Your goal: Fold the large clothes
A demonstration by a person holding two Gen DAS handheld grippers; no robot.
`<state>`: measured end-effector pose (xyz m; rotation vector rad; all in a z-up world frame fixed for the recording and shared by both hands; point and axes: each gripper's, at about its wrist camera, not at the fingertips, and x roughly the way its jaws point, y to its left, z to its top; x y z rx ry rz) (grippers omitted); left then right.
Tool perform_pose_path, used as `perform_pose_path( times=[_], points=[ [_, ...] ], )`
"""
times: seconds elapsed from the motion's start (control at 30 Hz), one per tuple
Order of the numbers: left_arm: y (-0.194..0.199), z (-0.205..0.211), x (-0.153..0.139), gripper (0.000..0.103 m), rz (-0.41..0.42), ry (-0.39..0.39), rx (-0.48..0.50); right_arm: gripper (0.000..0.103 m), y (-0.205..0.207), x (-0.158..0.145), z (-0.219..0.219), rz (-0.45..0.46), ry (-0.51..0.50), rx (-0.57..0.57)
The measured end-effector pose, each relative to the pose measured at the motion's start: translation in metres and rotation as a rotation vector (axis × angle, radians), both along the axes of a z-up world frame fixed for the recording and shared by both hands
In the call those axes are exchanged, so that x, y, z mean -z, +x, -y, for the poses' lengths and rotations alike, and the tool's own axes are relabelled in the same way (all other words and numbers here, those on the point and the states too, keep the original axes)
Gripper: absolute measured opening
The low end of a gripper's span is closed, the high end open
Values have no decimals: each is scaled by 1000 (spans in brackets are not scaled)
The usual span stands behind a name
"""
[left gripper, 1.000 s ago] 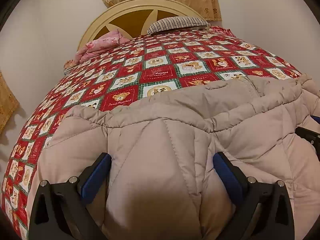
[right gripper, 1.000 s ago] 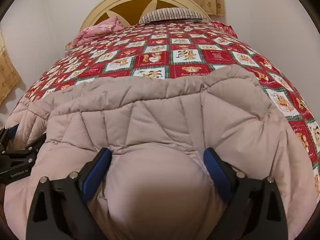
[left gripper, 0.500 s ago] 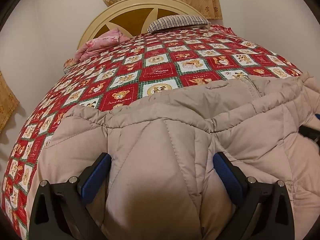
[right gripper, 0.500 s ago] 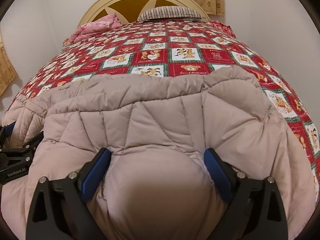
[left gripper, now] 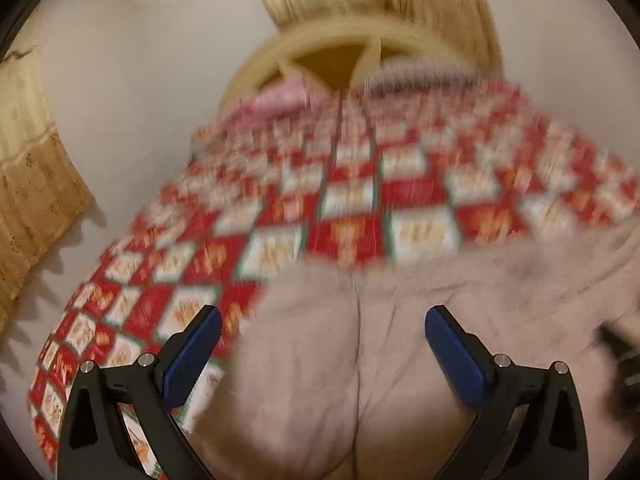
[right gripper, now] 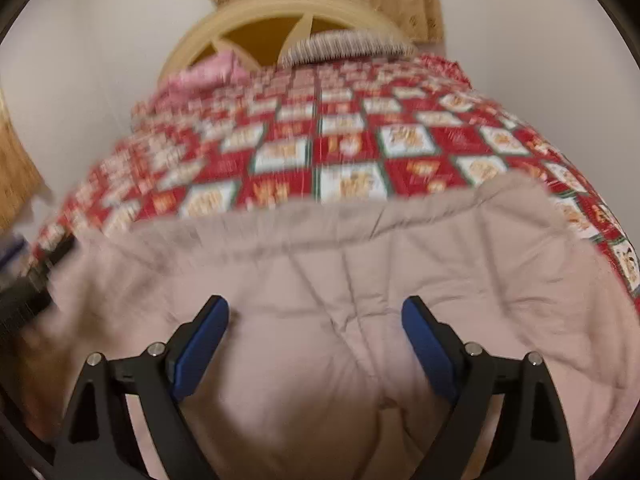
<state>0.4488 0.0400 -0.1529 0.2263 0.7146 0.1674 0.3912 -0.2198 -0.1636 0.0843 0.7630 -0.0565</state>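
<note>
A puffy beige quilted jacket (left gripper: 360, 360) (right gripper: 340, 272) lies spread on a bed's near end. My left gripper (left gripper: 323, 322) is open above the jacket's left part. Its left pad (left gripper: 196, 344) hangs over the bedspread and its right pad over the jacket, neither pressing. My right gripper (right gripper: 316, 312) is open wide above the jacket's right part, with fabric below its fingers but not pinched. Each gripper shows as a dark blur at the edge of the other's view. Both views are blurred by motion.
A red and white teddy-bear bedspread (left gripper: 348, 232) (right gripper: 340, 152) covers the bed. At the far end are a cream arched headboard (right gripper: 260, 36), a pink pillow (right gripper: 204, 74) and a striped pillow (right gripper: 348, 46). A tan curtain (left gripper: 36, 184) hangs on the left, by the white wall.
Both grippers have pulled back and risen a little. The bulge of jacket that filled each pair of fingers has sunk away. The left gripper has shifted towards the jacket's left edge.
</note>
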Motion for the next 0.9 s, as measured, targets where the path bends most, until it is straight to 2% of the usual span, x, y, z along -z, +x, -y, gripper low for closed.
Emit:
perform_pose_path(
  times=[0.03, 0.17, 0.47, 0.9],
  points=[
    [2, -2, 10, 102, -19, -15, -4, 94, -1, 4, 1, 13, -1, 1],
    [-4, -6, 18, 102, 21, -66, -38, 94, -7, 10, 7, 29, 14, 10],
    [8, -1, 31, 102, -39, -58, -45, 98, 2, 16, 0, -10, -28, 20],
    [13, 0, 35, 102, -61, -45, -47, 100, 8, 20, -5, -29, -64, 35]
  ],
)
